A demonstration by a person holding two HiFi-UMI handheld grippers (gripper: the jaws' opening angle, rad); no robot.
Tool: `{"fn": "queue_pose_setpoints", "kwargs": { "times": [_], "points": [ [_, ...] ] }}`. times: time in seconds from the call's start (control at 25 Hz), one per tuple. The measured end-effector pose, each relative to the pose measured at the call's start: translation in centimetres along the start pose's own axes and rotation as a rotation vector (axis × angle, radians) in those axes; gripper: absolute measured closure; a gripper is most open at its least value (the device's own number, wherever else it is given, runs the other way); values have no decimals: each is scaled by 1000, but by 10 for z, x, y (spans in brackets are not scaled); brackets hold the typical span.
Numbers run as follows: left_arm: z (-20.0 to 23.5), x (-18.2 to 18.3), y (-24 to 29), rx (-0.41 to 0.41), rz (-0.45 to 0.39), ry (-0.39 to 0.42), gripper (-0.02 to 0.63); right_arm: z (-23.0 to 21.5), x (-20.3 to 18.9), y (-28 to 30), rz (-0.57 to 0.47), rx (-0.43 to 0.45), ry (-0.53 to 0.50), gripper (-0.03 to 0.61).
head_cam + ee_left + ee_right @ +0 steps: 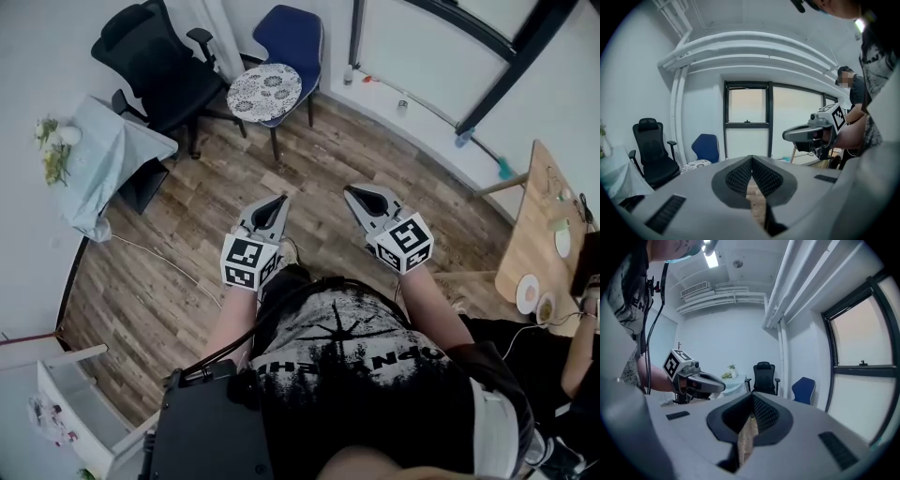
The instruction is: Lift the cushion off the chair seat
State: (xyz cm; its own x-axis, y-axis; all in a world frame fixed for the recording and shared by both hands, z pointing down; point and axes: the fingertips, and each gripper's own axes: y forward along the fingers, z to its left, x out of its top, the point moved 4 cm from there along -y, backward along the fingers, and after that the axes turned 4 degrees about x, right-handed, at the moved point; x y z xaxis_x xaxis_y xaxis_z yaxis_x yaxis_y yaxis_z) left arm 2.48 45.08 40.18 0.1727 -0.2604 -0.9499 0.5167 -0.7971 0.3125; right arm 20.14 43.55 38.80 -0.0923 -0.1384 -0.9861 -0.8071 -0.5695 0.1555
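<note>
Patterned round cushion [264, 91] lying on the seat of the blue chair [292, 37] by the window wall, just beside a black office chair [155, 66]. Well apart from it, over the wood floor [187, 272]: left gripper [277, 201] and right gripper [354, 192], side by side, pointing toward the chairs. Fingers [740, 177] of both closed tip to tip, gripping nothing. On the wooden counter [525, 234] at right, two small dishes [528, 292], contents too small to tell. On the cloth-draped counter [112, 141], white flowers [52, 141].
</note>
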Motion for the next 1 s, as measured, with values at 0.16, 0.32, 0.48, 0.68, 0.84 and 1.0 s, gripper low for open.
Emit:
{"fn": "queue_pose_setpoints", "kwargs": {
  "times": [0.16,0.32,0.48,0.68,0.84,1.0],
  "points": [
    [16,2,9,3,-10,-6,601,-6,4,18,-1,15,-11,560],
    [38,4,21,3,-16,-17,601,-18,8,41,6,17,-12,560],
    [71,8,31,-6,-29,-40,601,-24,14,74,17,24,-13,560],
    [109,15,53,-34,-26,-35,601,-41,21,113,25,8,-5,560],
    [142,21,71,-67,-12,-28,601,-53,29,143,34,-20,-21,560],
    [169,29,91,-90,-20,-12,601,-65,32,168,37,-46,-28,560]
  ]
}}
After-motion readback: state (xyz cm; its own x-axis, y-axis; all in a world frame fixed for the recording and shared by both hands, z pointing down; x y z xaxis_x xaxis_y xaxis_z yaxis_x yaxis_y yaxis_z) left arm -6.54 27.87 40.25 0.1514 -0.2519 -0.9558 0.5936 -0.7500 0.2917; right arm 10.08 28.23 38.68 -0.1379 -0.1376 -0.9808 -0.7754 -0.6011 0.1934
